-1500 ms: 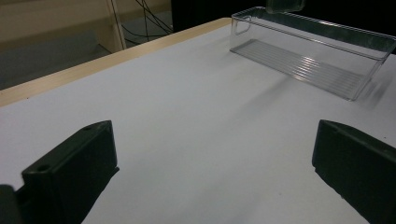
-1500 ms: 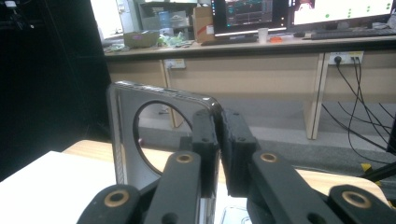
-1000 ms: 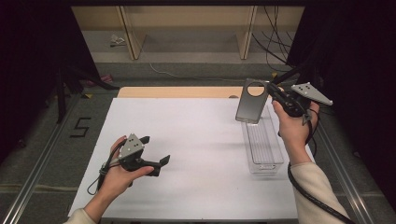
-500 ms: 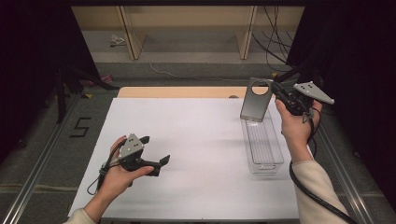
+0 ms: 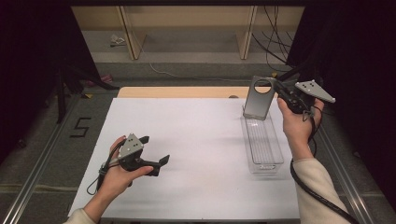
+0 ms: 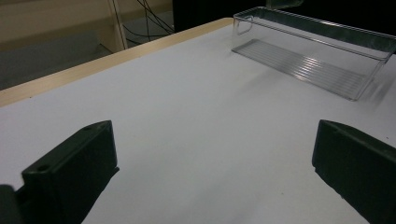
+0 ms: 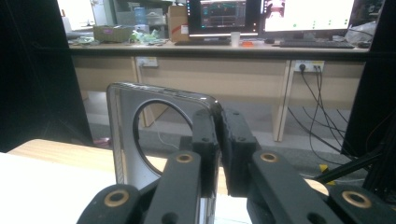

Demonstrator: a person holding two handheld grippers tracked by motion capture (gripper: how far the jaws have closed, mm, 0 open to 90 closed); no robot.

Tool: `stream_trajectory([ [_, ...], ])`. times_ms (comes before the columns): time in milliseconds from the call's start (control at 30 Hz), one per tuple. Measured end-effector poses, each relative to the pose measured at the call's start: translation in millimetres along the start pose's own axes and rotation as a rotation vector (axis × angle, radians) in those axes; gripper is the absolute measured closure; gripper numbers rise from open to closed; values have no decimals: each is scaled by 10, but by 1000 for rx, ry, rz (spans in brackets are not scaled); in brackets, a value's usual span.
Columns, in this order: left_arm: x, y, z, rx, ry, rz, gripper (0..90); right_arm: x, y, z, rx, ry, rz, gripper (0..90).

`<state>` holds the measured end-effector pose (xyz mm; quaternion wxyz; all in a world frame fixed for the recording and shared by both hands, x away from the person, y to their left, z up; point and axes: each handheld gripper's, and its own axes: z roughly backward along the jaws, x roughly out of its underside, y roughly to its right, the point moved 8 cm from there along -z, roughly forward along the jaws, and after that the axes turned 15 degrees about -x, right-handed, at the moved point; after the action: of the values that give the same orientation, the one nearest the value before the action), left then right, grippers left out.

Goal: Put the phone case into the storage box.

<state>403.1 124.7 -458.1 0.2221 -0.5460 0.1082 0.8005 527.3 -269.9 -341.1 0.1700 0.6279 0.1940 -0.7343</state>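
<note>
- Above the far end of the clear tray (image 5: pixel 264 142), on the right side of the white table (image 5: pixel 196 140), hangs a flat grey plate w/ a round hole (image 5: pixel 258 99).
- The right gripper (image 5: pixel 276 88) pinches the plate by its top right corner; in the right gripper view the two black jaws squeeze tight on the plate's thin edge (image 7: pixel 212 140).
- The plate stands upright, hole (image 7: pixel 163 135) near the top, bottom edge just over the tray's far short wall. Can't tell if they touch.
- The tray lies flat, long way running from near the person to far away. It looks like nothing is inside.
- Big thing for the next move: the plate is tall and the tray is long & thin. Probably the plate goes into the tray, so its long side must line up w/ the tray's long way, then come down b/w the two long walls.
- The right hand is right next to the tray, much nearer than the left.
- The left gripper (image 5: pixel 156 154) is well apart, low over the near left part of the table. Its jaws are spread wide w/ nothing b/w them; the left gripper view looks across bare table to the tray (image 6: pixel 310 51).
- Risk, I think: the grip is on one corner only, so the plate could swing or tip on the tray wall.
</note>
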Motion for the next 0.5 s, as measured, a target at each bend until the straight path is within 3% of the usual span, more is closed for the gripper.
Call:
stream_trajectory([
  [500, 4, -9, 2, -3, 0, 2, 0, 24, 88, -41, 20, -7, 10, 855],
])
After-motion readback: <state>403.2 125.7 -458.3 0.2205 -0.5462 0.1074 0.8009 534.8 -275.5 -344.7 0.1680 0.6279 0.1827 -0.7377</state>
